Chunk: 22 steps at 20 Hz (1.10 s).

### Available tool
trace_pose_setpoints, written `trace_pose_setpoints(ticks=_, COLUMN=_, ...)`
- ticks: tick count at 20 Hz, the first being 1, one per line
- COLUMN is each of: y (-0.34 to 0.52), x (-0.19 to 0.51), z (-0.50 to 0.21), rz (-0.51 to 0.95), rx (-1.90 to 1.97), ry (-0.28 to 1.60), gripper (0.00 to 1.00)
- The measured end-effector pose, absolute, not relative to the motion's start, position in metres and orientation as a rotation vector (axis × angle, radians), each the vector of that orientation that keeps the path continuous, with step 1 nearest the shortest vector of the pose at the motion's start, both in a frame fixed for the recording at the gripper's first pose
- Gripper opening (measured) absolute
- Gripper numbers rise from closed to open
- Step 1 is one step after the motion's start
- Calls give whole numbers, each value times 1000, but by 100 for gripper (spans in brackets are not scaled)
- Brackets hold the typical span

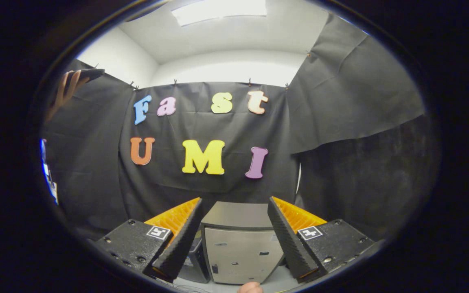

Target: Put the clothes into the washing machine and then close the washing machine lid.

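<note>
The gripper (234, 238) hangs in the air with its two fingers spread wide apart and nothing between them; they touch no object. Seen through the gap between the fingers, and well beyond them, stands the washing machine (240, 244), a boxy pale cabinet with a darker flat top. Its top looks closed and flat from here, though whether the lid is fully shut cannot be told. A few small dark marks dot the front face of the washing machine; they are too small to make out. Just beside the washing machine, behind one finger, a dark low object (196, 260) stands on the floor, mostly hidden. The floor (279, 280) in front of the washing machine is light grey and smooth. A small rounded pinkish shape, perhaps a fingertip (250, 287), shows just in front of the washing machine's base.

Behind the washing machine, black cloth (218, 191) covers the booth's back wall, clipped along its upper edge, and further black cloth hangs to either side of it. Above the cloth, high over the washing machine, the room's walls are white, and a bright light panel (218, 10) sits in the white ceiling. Far up and to one side of the washing machine, a hand (65, 91) holds a dark flat phone (90, 74).
</note>
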State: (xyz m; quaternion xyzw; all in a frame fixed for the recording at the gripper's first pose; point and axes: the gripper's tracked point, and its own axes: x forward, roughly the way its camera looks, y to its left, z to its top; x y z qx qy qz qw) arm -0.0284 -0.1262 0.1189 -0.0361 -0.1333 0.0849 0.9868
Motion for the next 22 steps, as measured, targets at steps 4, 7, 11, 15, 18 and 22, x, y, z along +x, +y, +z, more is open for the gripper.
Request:
trace_pose_setpoints(ticks=4, y=-129, x=-29, z=117, rz=169, rx=-73, ry=-261, gripper=99)
trace_pose_setpoints(ticks=7, y=-130, x=-30, z=117, rz=165, rx=-67, ry=-261, gripper=98)
trace_pose_setpoints(ticks=11, y=-131, x=-29, z=115, rz=160, rx=-66, ry=-259, gripper=98)
trace_pose_setpoints(ticks=15, y=-132, x=-29, z=113, rz=158, rx=-61, ry=-255, gripper=98)
trace_pose_setpoints(ticks=18, y=-133, x=-29, z=113, rz=160, rx=-63, ry=-258, gripper=98)
trace_pose_setpoints(ticks=22, y=-134, x=-29, z=119, rz=156, rx=-58, ry=-267, gripper=99)
